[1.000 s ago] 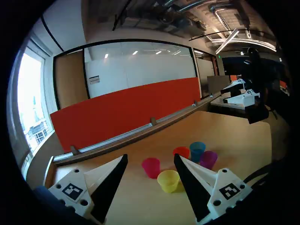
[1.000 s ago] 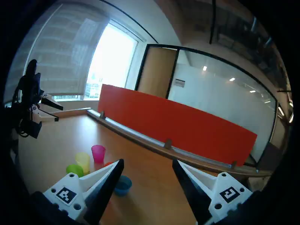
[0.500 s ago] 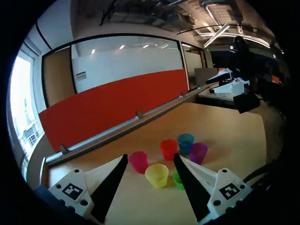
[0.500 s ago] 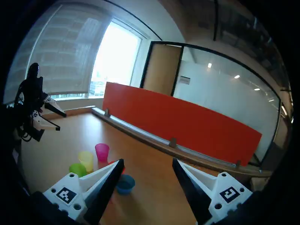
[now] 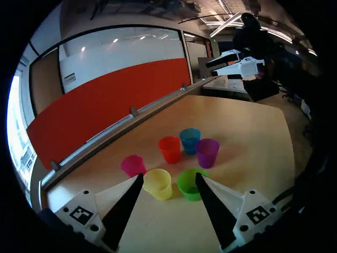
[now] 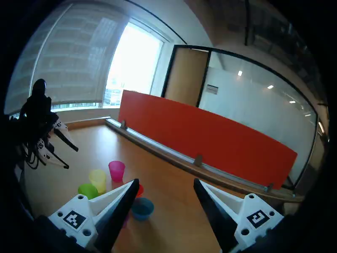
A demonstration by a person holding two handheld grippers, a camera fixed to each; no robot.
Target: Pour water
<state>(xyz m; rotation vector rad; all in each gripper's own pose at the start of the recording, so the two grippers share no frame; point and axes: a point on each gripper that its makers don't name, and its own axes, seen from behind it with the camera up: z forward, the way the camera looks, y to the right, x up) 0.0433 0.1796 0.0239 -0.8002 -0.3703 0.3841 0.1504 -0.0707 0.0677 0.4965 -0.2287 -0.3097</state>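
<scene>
Left gripper (image 5: 169,175): fingers spread wide, nothing between the pads, held above the table (image 5: 252,139). Six cups stood on the table ahead of it in a loose cluster. The yellow cup (image 5: 157,184) sat just beyond the gap between the fingertips, nearer the finger at the left of the view. The green cup (image 5: 190,184) stood beside it, its edge cut off by the tip of the other finger. The pink cup (image 5: 133,164) stood just past the left-of-view fingertip. Farther ahead, in line with the gap, the red cup (image 5: 170,149), blue cup (image 5: 190,140) and purple cup (image 5: 207,152) stood close together. All were upright; whether any held water could not be told. Well beyond the cups, the right gripper (image 5: 209,69) hung in the air with its fingers apart. In its own view the right gripper (image 6: 165,181) was also wide open and empty, above the table (image 6: 177,211). The cups lay off toward its left-of-view finger: blue cup (image 6: 142,208) just inside that finger, red cup (image 6: 139,189) half hidden behind its tip, pink cup (image 6: 116,170), yellow cup (image 6: 98,179) and green cup (image 6: 87,190) outside it. Farther out on that side hung the left gripper (image 6: 72,158), fingers parted. A red partition (image 6: 219,139) ran along the table's far edge.
</scene>
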